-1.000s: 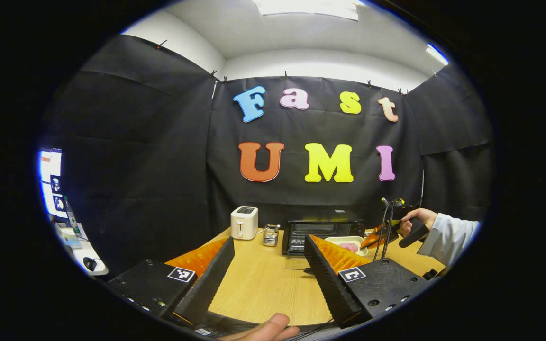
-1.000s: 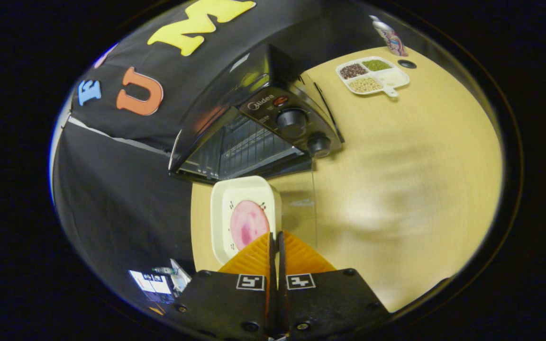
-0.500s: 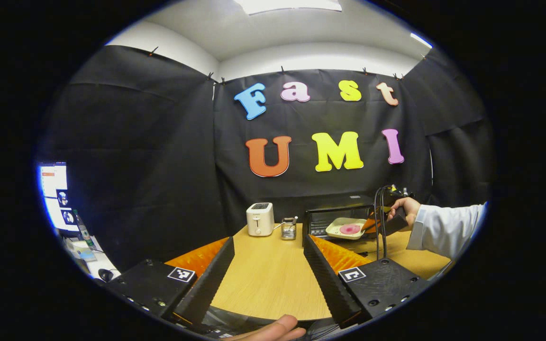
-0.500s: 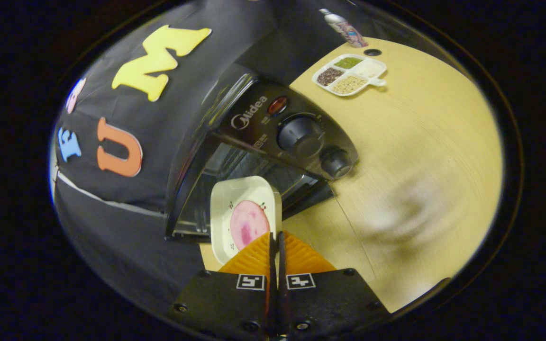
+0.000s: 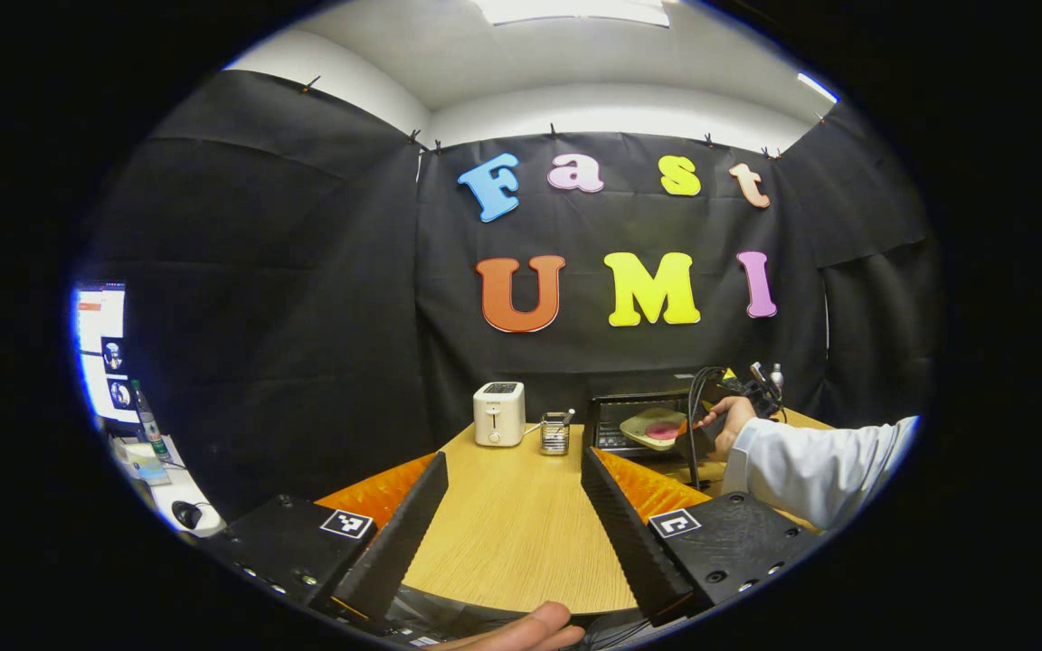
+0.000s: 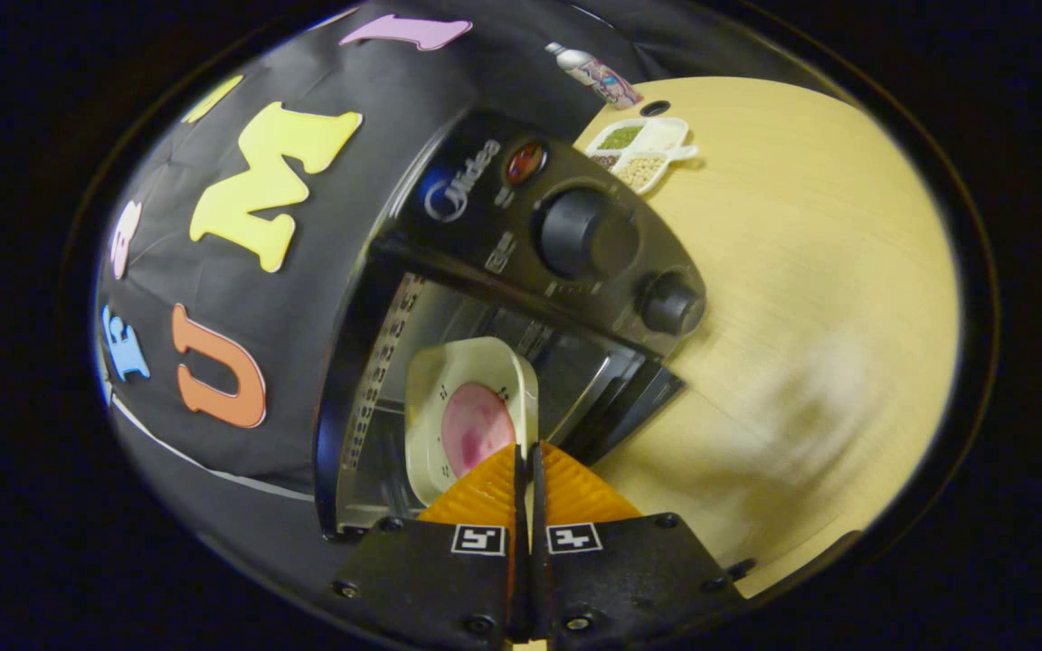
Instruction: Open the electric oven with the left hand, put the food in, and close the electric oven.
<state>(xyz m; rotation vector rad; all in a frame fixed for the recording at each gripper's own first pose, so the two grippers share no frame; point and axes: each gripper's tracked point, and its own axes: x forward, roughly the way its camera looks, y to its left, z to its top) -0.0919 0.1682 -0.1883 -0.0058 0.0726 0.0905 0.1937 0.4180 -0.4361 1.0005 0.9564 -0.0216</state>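
Now I'm pushing the right gripper (image 6: 525, 452) forward, and the cream plate (image 6: 471, 411) with the pink food (image 6: 476, 425) is crossing the mouth of the electric oven (image 6: 521, 244). Half a second back the plate was just reaching the opening; a second back it was hanging over the desk (image 6: 810, 298) in front of the lowered door. So the insert step is well underway. The right jaws are pressed nearly together on the plate's near rim, and the plate is riding tilted with them. The oven's rack and inner wall are now showing around the plate's far edge, so I'm judging it as partly inside, not yet set down.

In the left gripper view I'm holding the left gripper (image 5: 512, 515) back over the near edge of the desk, jaws spread wide, gripping nothing. Far across the desk the hand (image 5: 727, 418) with the white sleeve is carrying the plate (image 5: 657, 427) into the oven (image 5: 639, 420). The toaster (image 5: 498, 413) and small rack (image 5: 555, 432) are sitting left of the oven, out of the way.

Opening is done; what remains is seating the plate on the rack, releasing it, backing out and swinging the door up. Risk: the tilt sliding the food off.
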